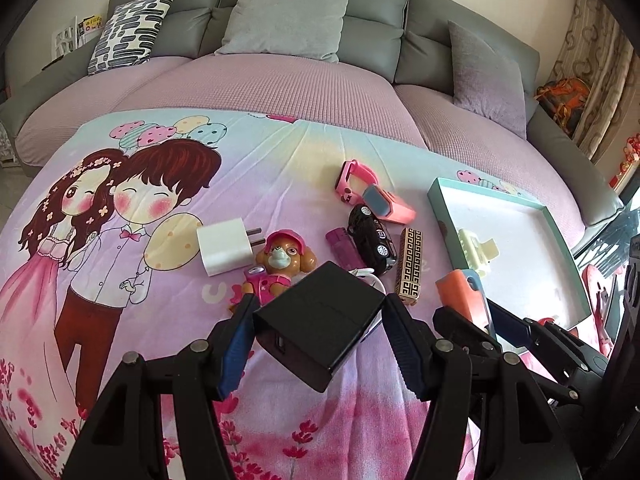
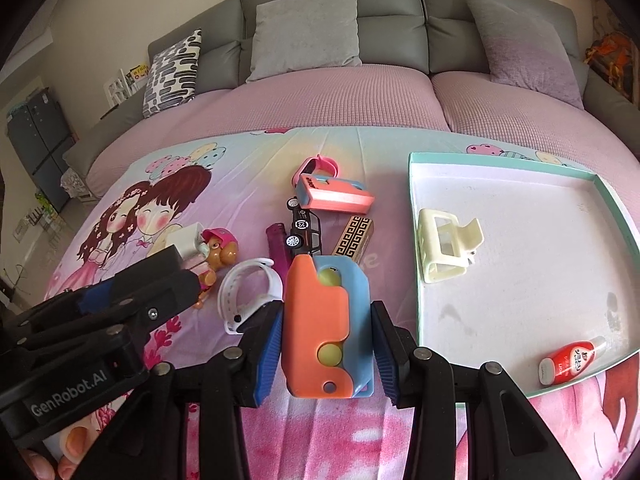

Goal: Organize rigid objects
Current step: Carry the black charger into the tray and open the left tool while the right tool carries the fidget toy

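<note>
Left tool [image 1: 320, 320]: pinching a black box [image 1: 318, 322] between its blue pads, lower centre of the left wrist view; box tilted, one corner toward the lens, lifted clear of the sheet.
Right tool [image 2: 326, 344]: pinching an orange-and-blue block toy [image 2: 324, 328], lower centre of the right wrist view; pads press both long sides, toy upright in the grip.
Surface: cartoon-print sheet [image 1: 120, 208] spread over a pink-covered sofa; looks like a bed sheet, though the fisheye warps the edges.
Tray [image 2: 414, 240]: shallow, teal rim, white inside, right half of the right wrist view.
In tray: cream hair claw [image 2: 444, 246] near the left wall; small red tube [image 2: 570, 360] near the bottom rim.
Loose pile, centre of sheet: white charger plug [image 1: 224, 246], pup figure in pink cap [image 1: 280, 260], black toy car [image 1: 374, 236], magenta lighter [image 1: 342, 246], gold patterned case [image 1: 410, 264], pink watch [image 1: 354, 178], second pink-and-blue block [image 1: 390, 204].
White watch band [image 2: 248, 294]: just left of the right tool.
Person: fingertips visible at lower left corner, right wrist view.
</note>
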{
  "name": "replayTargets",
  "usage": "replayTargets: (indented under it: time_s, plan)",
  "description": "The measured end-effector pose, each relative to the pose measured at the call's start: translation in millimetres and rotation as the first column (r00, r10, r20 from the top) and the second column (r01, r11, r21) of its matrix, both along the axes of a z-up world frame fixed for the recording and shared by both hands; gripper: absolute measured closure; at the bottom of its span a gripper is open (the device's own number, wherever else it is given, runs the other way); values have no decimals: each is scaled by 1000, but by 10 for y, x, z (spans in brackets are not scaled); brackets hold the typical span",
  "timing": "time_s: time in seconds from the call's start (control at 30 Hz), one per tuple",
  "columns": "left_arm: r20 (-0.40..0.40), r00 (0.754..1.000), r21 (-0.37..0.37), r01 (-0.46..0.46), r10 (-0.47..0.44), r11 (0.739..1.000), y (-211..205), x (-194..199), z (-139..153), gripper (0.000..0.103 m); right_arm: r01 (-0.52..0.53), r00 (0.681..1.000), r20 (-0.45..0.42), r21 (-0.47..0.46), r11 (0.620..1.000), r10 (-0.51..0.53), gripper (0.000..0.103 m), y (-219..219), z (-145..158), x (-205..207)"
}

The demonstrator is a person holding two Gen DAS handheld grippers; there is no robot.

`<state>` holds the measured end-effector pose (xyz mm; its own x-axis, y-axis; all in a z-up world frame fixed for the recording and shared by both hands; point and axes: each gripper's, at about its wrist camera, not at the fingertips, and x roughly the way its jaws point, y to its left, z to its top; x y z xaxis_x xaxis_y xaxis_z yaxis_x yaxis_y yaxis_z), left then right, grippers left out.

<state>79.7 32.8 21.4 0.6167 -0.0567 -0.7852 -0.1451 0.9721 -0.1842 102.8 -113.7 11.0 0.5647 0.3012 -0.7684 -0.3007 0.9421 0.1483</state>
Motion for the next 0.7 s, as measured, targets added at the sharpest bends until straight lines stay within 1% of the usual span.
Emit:
replayTargets:
  time_s: [0.07,0.2,0.33,0.43,0.53,0.7]
  plan:
    - [6,1000,1,9,-9,1000,-38,5,21,38,30,1000,10,-4,1000,-30,58,-94,18,26]
    - [13,1000,7,28,-28,1000,-134,31,60,38,108,994,14,26,994,-109,58,-401,47,111]
    - [18,998,26,57,-58,998,-288,93,125,38,232,972,22,18,973,-232,58,-790,49,198]
    - [24,995,39,97,-98,995,-471,180,191,38,329,944,26,4,944,-329,58,-1120,36,241]
    - [24,987,39,160,-161,986,-707,288,231,38,417,909,30,-15,909,-416,58,-1428,13,269]
    - [27,967,50,250,-252,967,-1143,493,271,38,517,856,31,-5,856,-517,58,-1799,-22,280]
